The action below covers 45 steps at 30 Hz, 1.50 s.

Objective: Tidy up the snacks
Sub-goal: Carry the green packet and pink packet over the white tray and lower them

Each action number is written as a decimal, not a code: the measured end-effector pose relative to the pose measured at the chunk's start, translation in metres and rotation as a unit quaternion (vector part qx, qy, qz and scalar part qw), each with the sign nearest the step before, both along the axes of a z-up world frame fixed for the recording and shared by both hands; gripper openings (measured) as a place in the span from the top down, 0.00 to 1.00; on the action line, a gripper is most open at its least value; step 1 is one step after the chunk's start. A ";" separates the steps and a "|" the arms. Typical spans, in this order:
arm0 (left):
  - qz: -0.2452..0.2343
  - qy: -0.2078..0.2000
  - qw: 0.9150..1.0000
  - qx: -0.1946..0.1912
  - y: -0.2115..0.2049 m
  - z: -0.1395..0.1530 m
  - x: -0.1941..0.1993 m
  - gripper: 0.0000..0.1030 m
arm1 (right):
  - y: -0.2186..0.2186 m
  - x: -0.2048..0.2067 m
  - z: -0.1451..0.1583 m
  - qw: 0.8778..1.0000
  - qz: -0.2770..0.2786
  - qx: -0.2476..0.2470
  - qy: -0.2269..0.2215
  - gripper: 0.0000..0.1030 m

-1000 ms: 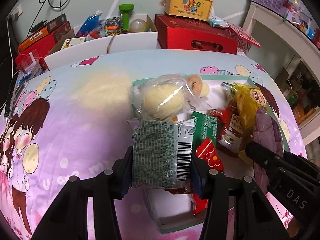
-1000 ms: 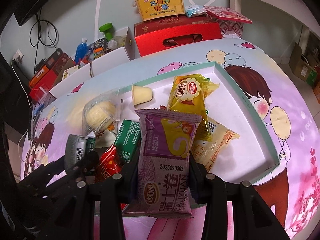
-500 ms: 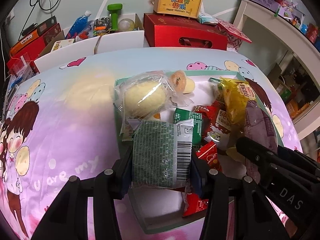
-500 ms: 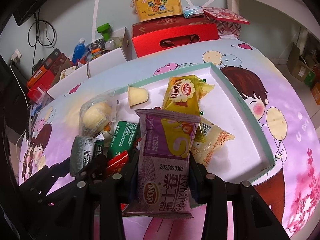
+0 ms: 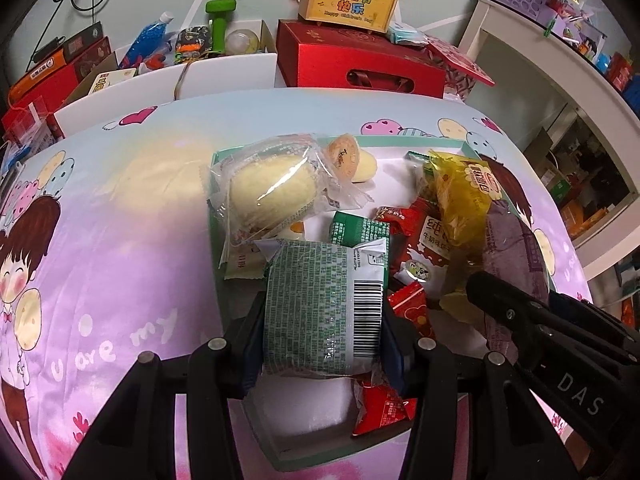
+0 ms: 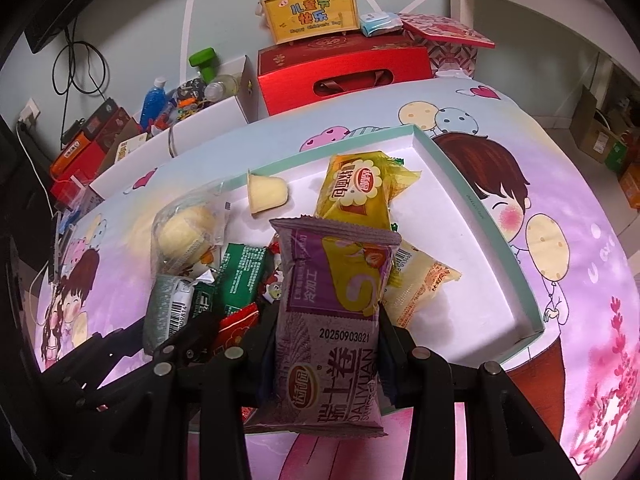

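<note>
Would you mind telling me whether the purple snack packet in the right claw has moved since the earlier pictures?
No. The purple packet sits clamped in the right claw, at the same place against the teal-rimmed tray.

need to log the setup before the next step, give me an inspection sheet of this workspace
surface: cartoon-print cloth under a shallow white tray with a teal rim.
job's things: in the tray, a clear-wrapped bun, a yellow packet, a jelly cup, a green packet, red sachets.
clutter: red gift box and yellow carry box behind the cloth.
grippers: left gripper shut on green-grey packet; right gripper shut on purple roll packet.
cables: black cable on the wall.
surroundings: white shelving.
</note>
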<state>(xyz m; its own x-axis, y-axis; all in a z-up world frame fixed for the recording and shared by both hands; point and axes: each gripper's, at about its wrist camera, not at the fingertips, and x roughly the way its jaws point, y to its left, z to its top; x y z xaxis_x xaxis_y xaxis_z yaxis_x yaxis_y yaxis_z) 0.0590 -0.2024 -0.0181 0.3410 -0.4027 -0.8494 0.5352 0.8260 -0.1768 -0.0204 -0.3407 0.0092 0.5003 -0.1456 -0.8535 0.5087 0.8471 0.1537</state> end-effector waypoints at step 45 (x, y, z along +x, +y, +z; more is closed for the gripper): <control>0.010 -0.021 0.999 0.022 0.003 0.012 -0.004 0.21 | -0.003 -0.001 0.005 1.000 -0.002 0.007 -0.016 0.41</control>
<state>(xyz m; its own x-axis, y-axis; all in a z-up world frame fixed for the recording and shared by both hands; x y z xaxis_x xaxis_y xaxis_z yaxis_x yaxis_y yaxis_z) 0.0552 -0.1991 -0.0056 0.3844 -0.3581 -0.8509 0.5255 0.8427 -0.1173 -0.0215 -0.3438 0.0139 0.5262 -0.1357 -0.8395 0.5061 0.8433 0.1810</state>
